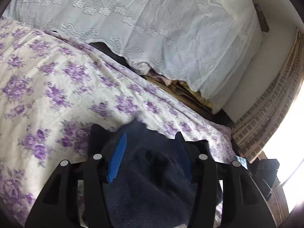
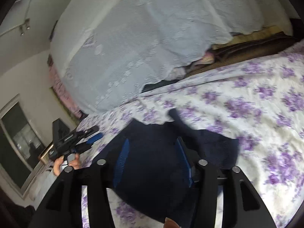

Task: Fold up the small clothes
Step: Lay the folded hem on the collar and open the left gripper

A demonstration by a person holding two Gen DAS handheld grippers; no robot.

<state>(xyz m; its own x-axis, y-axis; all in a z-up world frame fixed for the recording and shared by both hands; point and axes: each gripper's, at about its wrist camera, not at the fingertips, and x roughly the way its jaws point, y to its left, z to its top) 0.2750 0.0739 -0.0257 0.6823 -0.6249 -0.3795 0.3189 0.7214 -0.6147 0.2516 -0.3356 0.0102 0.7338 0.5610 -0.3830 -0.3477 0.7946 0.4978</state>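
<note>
Navy garment (image 2: 161, 161) lies on the floral bedsheet (image 2: 247, 114) near its edge. Right gripper (image 2: 152, 159) gapes over it, holding nothing. Left gripper (image 1: 150, 157) straddles cloth (grip unclear), likely anchoring the fold.

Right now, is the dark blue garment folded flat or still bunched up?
Bunched, not neatly folded. The dark blue garment lies rumpled on the floral bedsheet, its edges uneven, between the open fingers of the right hand-held gripper.

Under me lies a floral sheet (image 1: 47, 79). Behind it hangs a white lace cover (image 1: 152, 22), beside a brick wall (image 1: 266, 110). I see a window (image 2: 17, 138).
</note>
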